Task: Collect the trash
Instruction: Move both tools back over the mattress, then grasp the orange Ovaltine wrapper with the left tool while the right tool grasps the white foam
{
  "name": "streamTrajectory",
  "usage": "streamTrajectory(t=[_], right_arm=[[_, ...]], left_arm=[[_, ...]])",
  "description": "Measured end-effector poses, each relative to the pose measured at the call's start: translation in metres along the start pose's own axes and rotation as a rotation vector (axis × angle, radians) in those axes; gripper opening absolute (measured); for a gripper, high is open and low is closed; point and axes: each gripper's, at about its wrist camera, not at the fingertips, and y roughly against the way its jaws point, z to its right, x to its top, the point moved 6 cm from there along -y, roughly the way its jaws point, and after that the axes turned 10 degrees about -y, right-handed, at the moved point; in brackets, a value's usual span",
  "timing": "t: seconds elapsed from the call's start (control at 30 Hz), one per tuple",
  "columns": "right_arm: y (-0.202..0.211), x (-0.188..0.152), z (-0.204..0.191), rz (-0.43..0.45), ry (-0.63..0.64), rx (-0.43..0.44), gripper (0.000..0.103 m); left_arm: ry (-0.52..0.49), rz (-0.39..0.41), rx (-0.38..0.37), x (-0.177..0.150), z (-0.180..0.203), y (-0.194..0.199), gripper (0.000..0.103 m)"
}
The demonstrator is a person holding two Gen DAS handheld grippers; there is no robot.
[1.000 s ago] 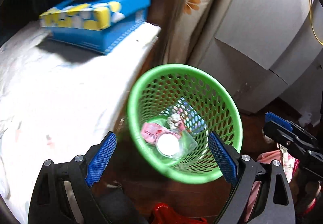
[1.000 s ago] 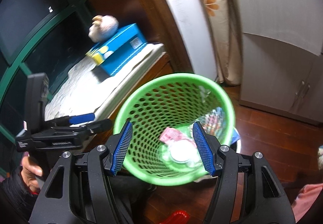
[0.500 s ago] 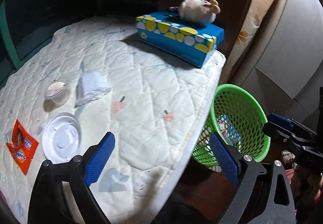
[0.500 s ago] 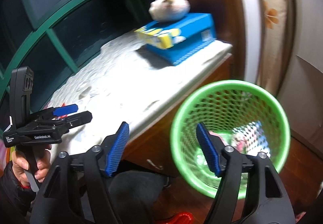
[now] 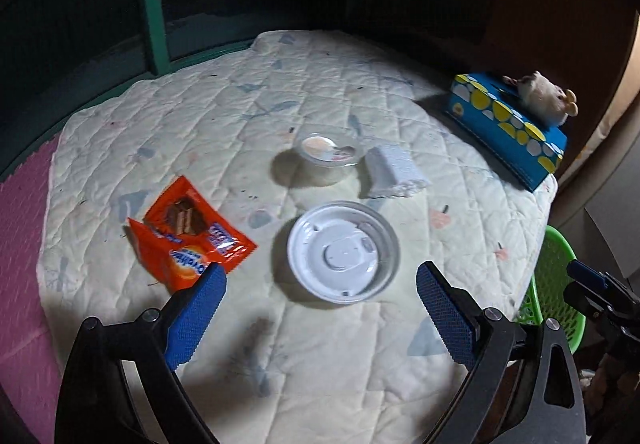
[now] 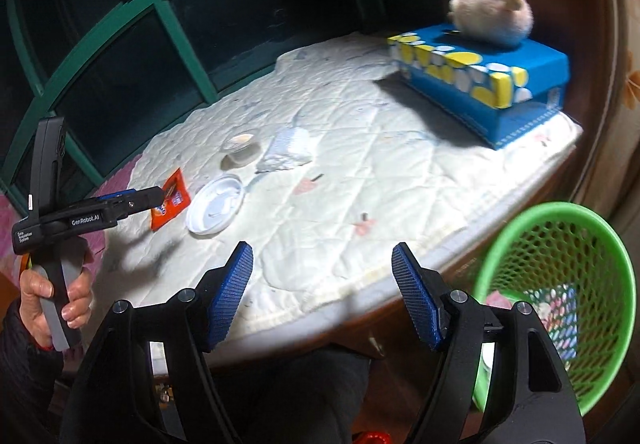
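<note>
Fingers of my left gripper hung spread and empty over the white lid; I judged straddling its rim best. Right gripper gaped, idle.

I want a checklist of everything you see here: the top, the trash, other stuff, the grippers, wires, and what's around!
Surface: quilted white pad, lightly stained, covering the tabletop.
Job's things: orange snack wrapper, white plastic lid, small clear cup and crumpled tissue lie on the pad; green mesh basket stands on the floor at the table's edge, some trash already inside.
Clutter: blue tissue box with a plush toy on top.
Grippers: left hand-held gripper open over the lid; right hand-held gripper open, empty, near the table edge.
Cables: nothing seen.
Surroundings: dark green-framed window; pink mat beside the pad.
</note>
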Motion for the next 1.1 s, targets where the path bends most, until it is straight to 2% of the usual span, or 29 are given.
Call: streamTrajectory(t=[0.07,0.37,0.57,0.67,0.97,1.1], right_arm=[[-0.008,0.002,-0.010,-0.010,0.011,0.014,0.072],[-0.041,0.011,-0.049,-0.042,0.072,0.052,0.075],[-0.058,0.013,-0.061,-0.062,0.094,0.062,0.075],[-0.066,0.017,-0.063,-0.068,0.102,0.061,0.075],[-0.090,0.035,-0.061,-0.084,0.106,0.060,0.075],[-0.102,0.042,-0.059,-0.098,0.095,0.056,0.075]], left_arm=[[0.029,-0.007,0.038,-0.005,-0.018,0.000,0.093],[0.240,-0.071,0.106,-0.032,-0.089,-0.007,0.094],[0.396,-0.135,0.148,-0.034,-0.126,-0.026,0.095],[0.492,-0.160,0.122,-0.032,-0.136,-0.041,0.095],[0.586,-0.242,0.180,-0.019,-0.147,-0.078,0.095],[0.588,-0.264,0.216,-0.016,-0.149,-0.088,0.095]])
